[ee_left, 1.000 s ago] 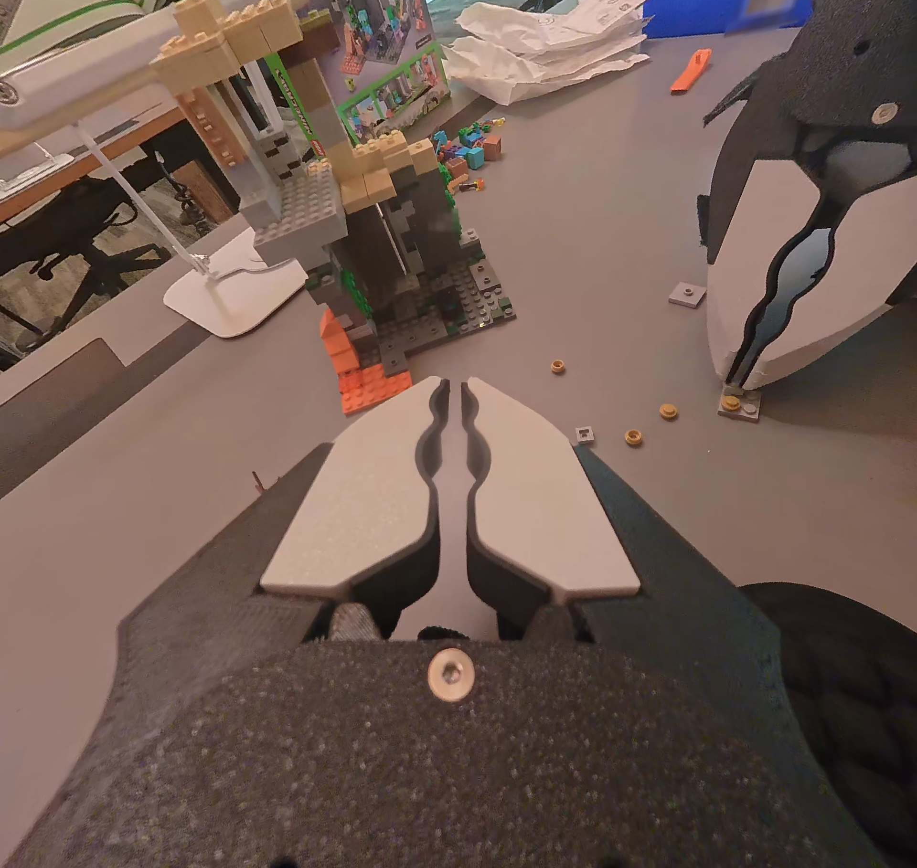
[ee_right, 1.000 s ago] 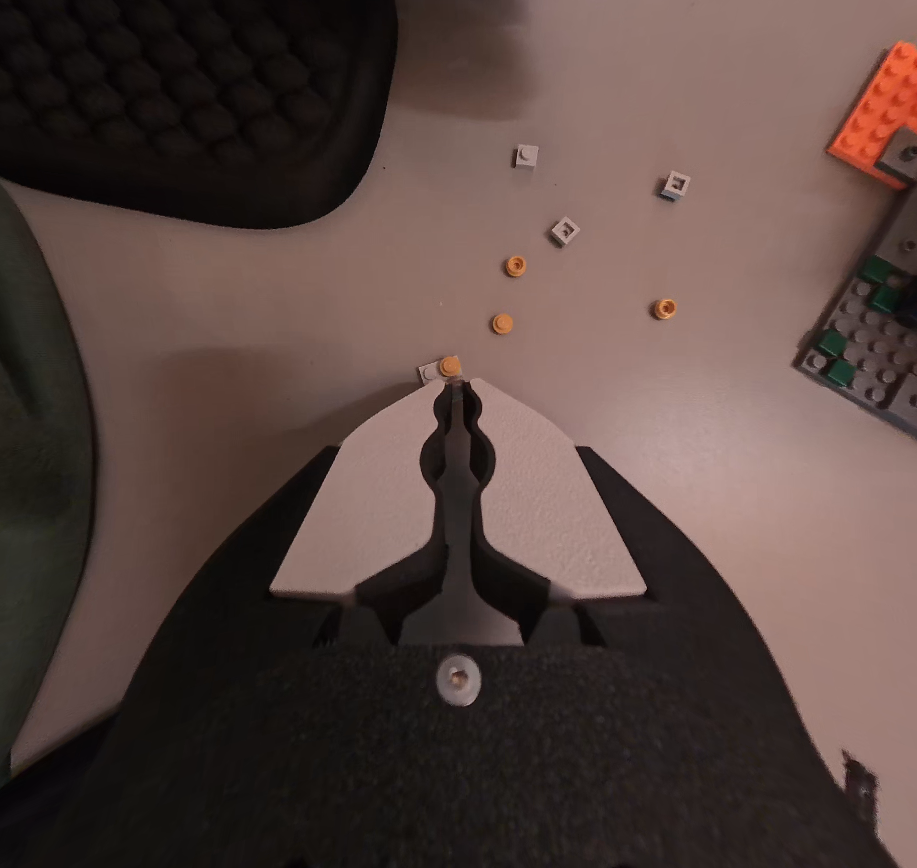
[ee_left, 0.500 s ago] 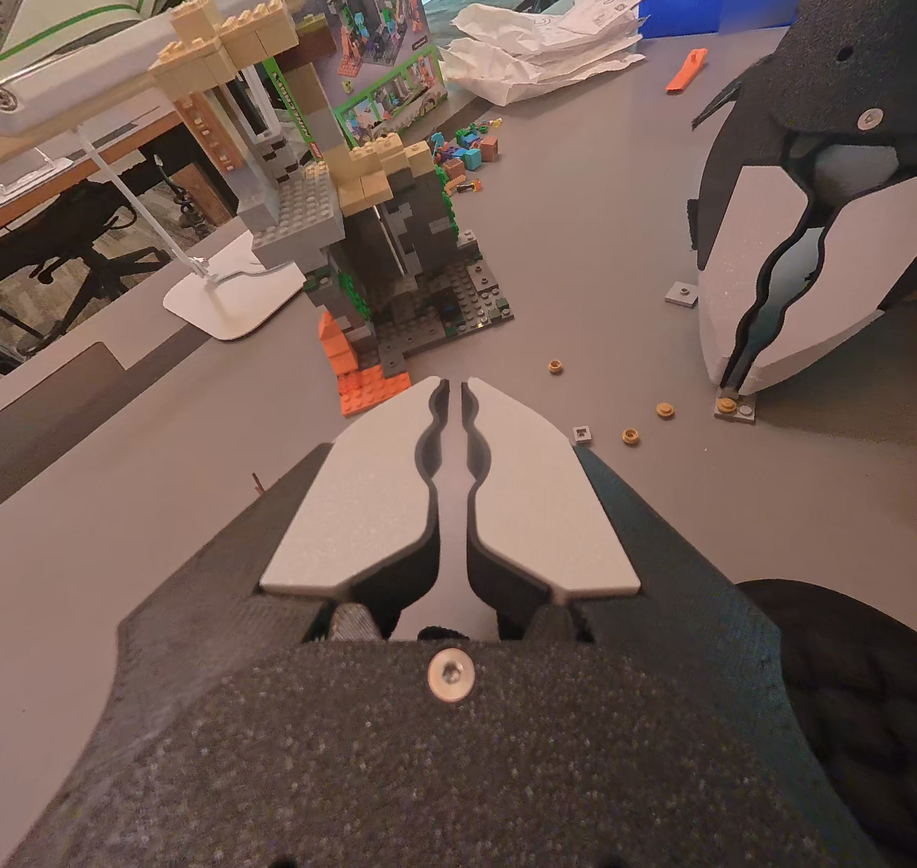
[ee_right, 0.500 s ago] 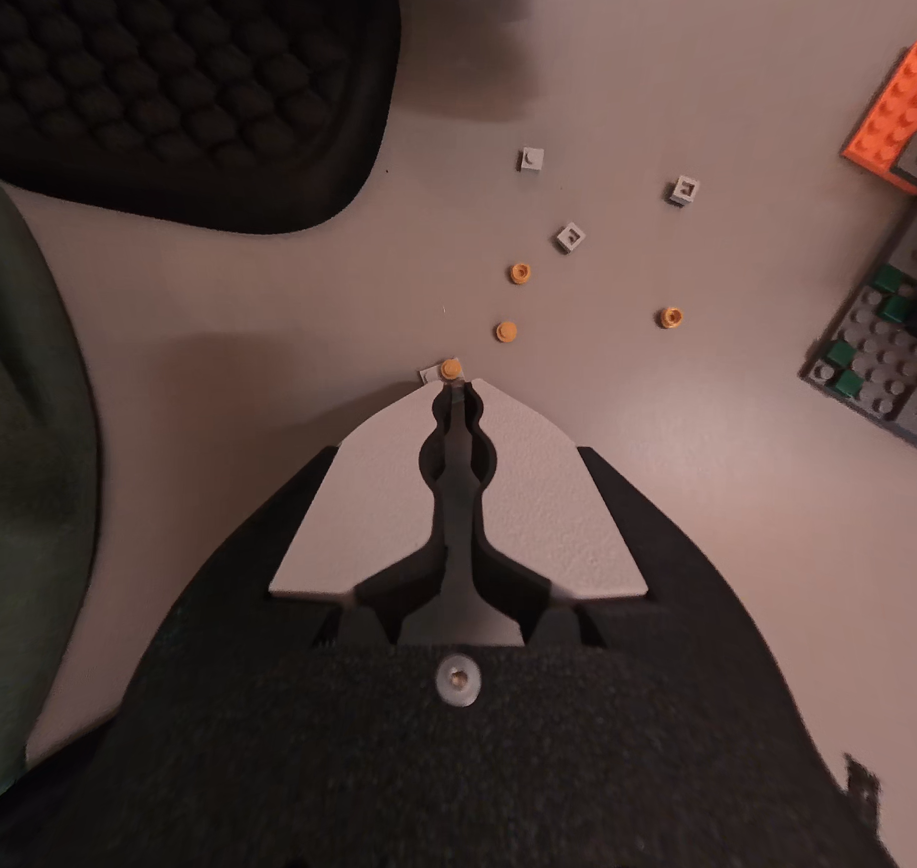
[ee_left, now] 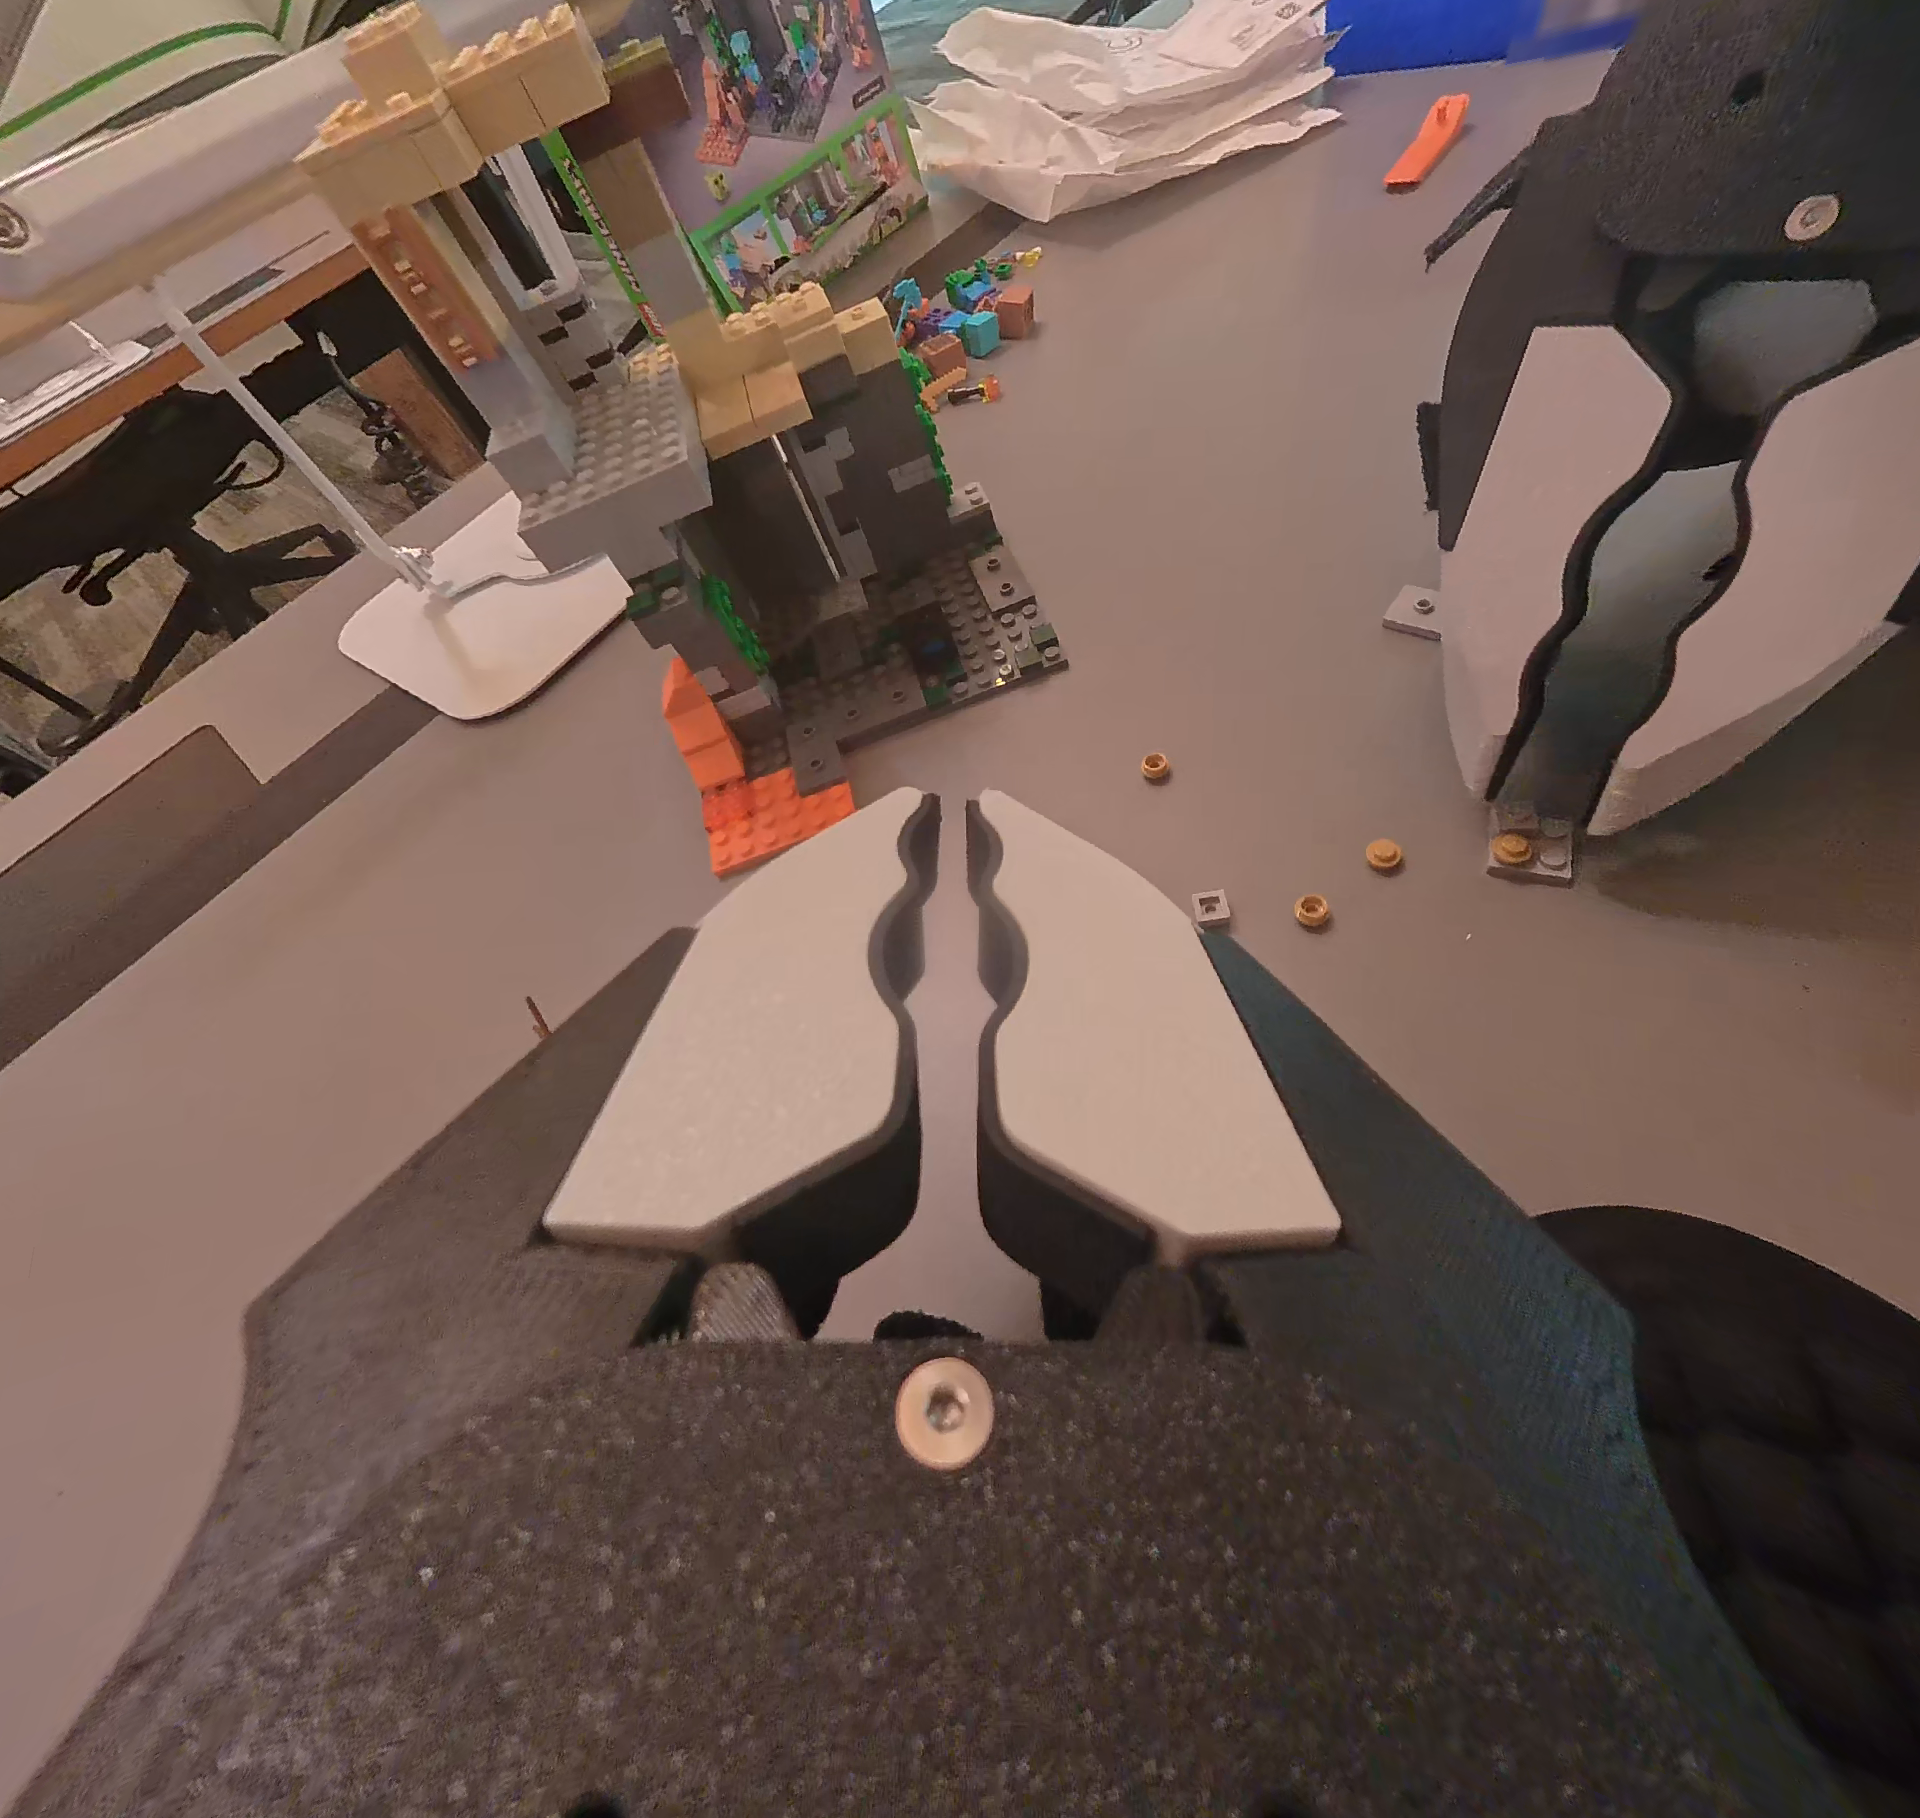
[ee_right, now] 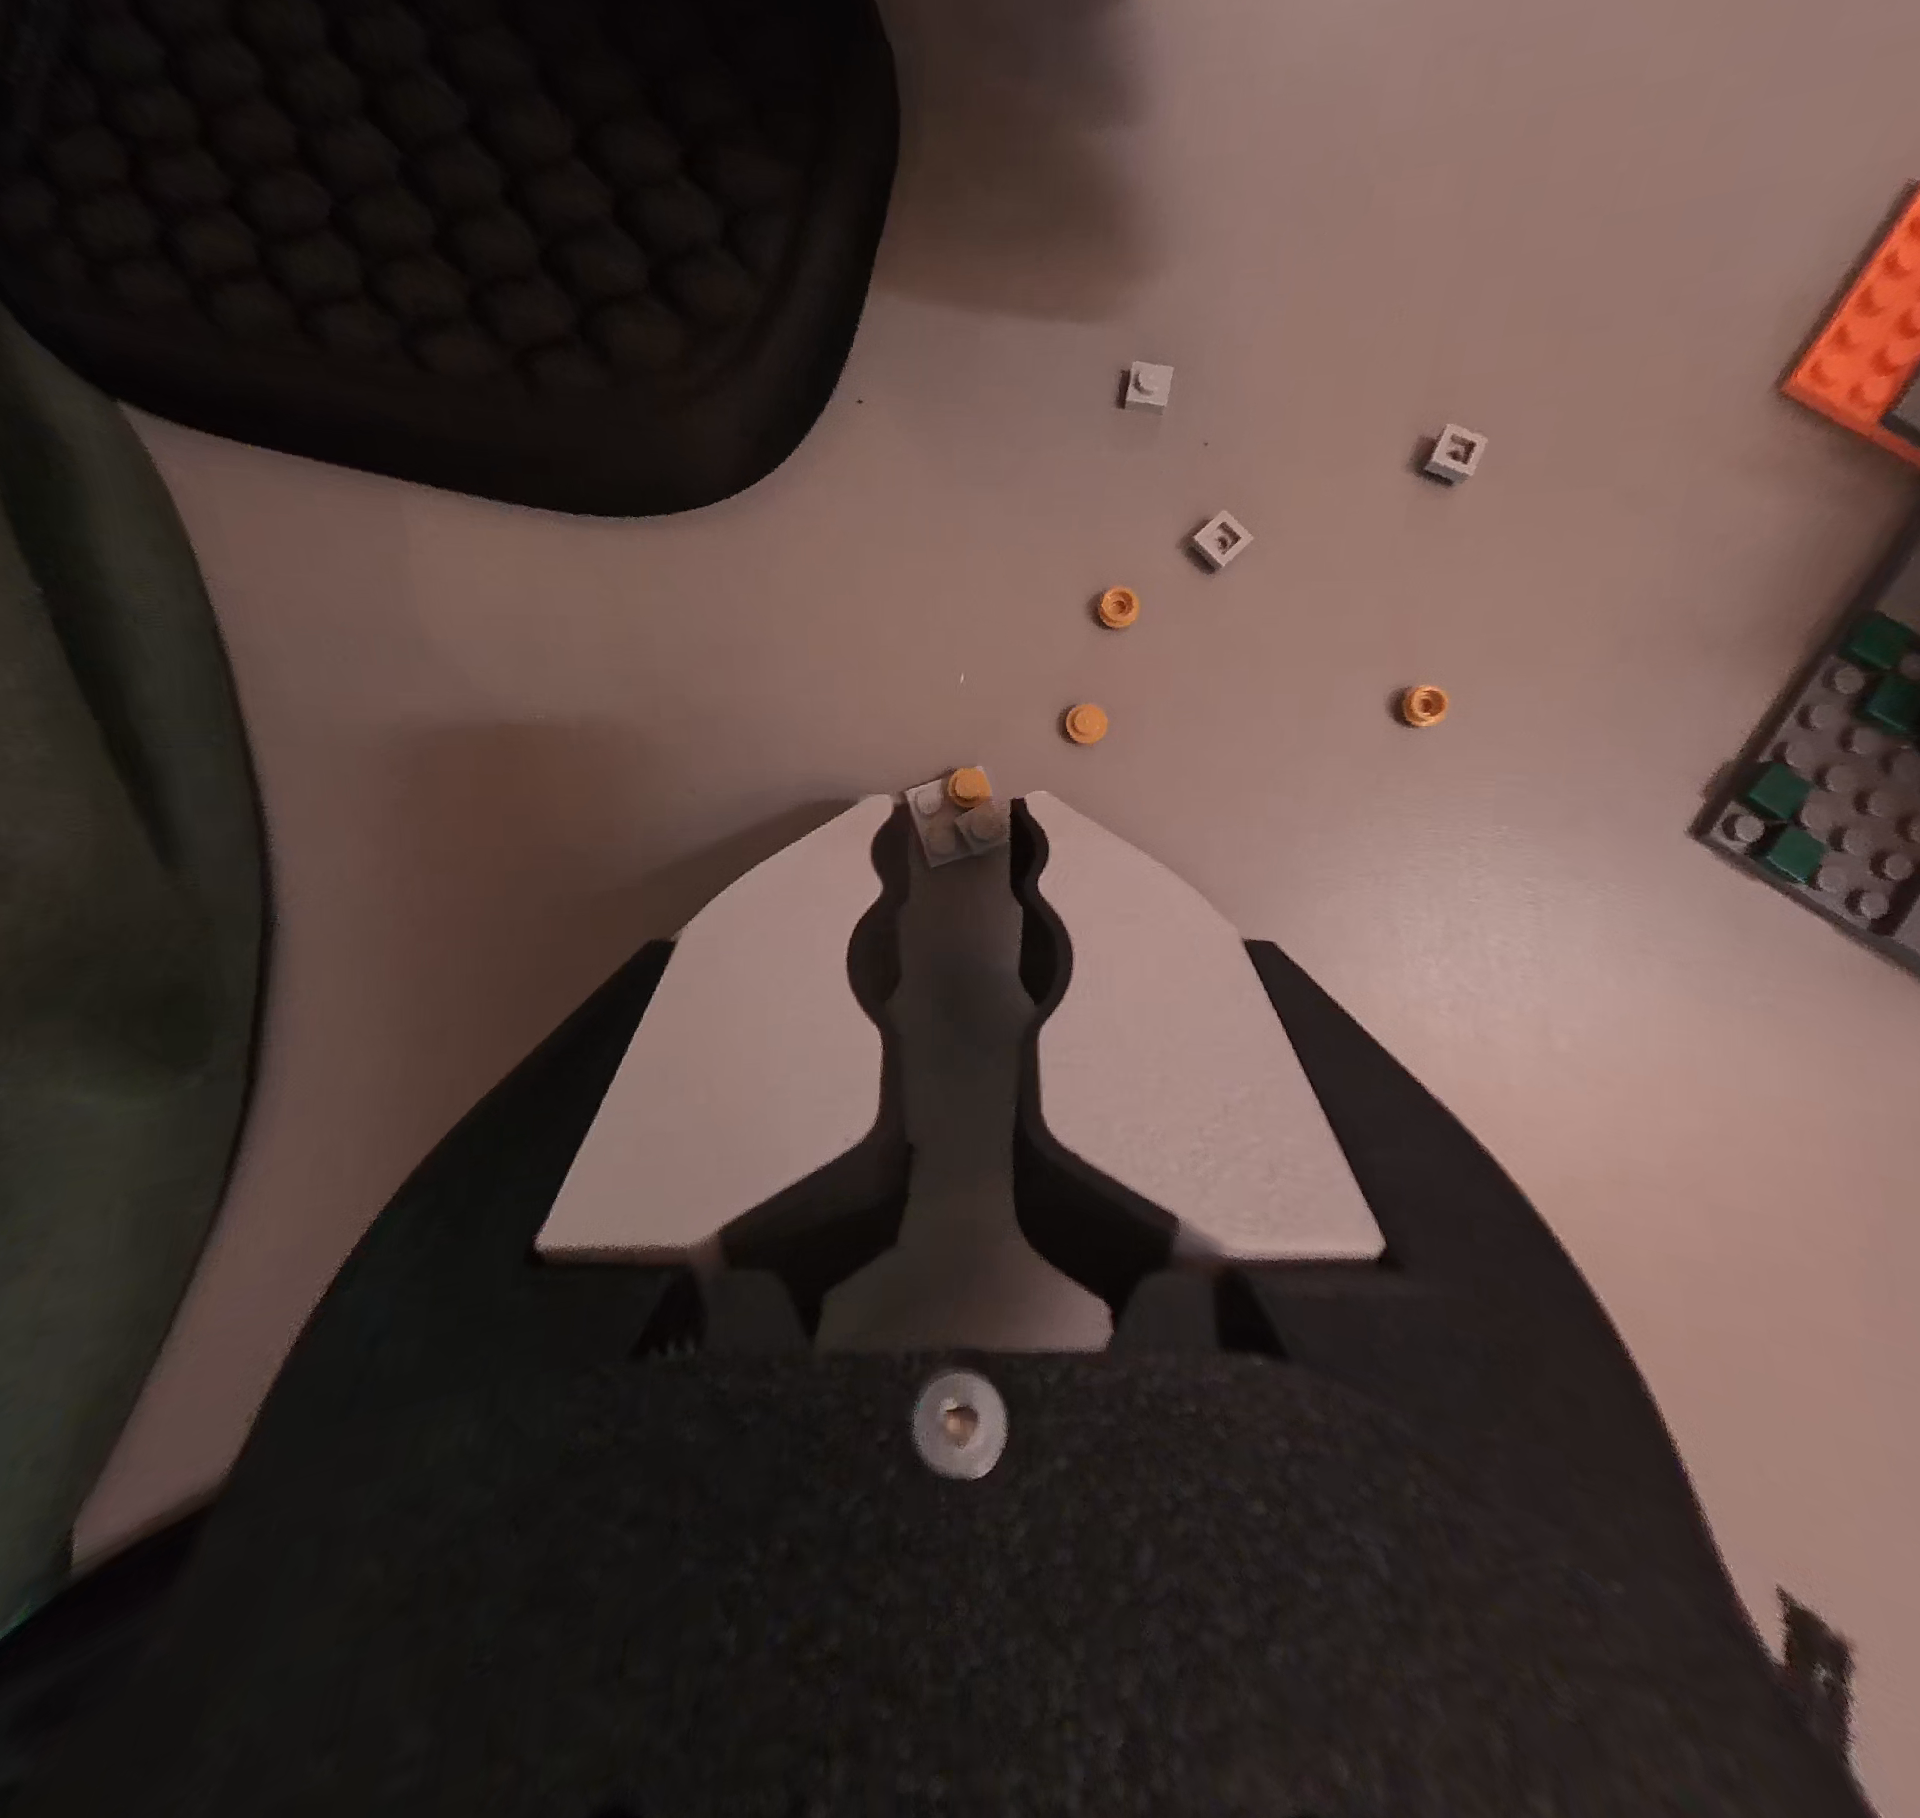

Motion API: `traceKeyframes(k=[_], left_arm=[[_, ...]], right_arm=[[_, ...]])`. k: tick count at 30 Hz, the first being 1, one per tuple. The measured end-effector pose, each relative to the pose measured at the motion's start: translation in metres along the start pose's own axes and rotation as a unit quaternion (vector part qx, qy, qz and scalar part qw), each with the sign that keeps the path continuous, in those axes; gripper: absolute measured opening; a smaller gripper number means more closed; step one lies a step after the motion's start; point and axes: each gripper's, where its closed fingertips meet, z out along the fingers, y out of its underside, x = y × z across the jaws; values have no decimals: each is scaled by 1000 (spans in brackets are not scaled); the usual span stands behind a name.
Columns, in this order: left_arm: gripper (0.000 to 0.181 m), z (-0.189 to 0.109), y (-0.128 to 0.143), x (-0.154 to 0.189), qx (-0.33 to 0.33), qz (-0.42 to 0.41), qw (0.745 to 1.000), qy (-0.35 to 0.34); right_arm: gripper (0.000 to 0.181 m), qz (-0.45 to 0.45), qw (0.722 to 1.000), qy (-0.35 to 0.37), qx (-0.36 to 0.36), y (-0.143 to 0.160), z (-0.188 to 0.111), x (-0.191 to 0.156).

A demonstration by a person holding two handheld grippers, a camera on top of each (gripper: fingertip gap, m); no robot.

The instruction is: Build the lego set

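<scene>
item: small grey plate (ee_right: 954, 826) with orange stud on top, on the table, lying between the spread fingertips of the right gripper (ee_right: 954, 812); left gripper (ee_left: 954, 804) farther off, fingers nearly together, empty.

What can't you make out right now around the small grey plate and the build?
- Grey plate, right wrist view: whether the fingers touch it; blurred.
- Same plate, left wrist view: near edge hidden behind the right gripper.
- Lego build, right wrist view: cut off by the right edge.
</scene>
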Motion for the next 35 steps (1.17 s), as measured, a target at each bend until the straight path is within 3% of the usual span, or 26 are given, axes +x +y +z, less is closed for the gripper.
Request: traceKeyframes(k=[1,6,14,21,35], left_arm=[[4,0,0,0,0,0,1000,0],[4,1,0,2,0,1,1000,3],[4,3,4,4,-6,2,1000,8],[3,3,2,8,-4,9,1000,16],[3,10,8,33,-20,48,997,54]], right_arm=[[21,-9,1000,-4,7,0,-1,0],[27,-53,998,-21,17,9,1,1],[25,-109,993,-40,-27,9,9,-1],[16,-108,993,-42,-32,7,11,-2],[20,-103,993,-35,-35,7,11,-3]])
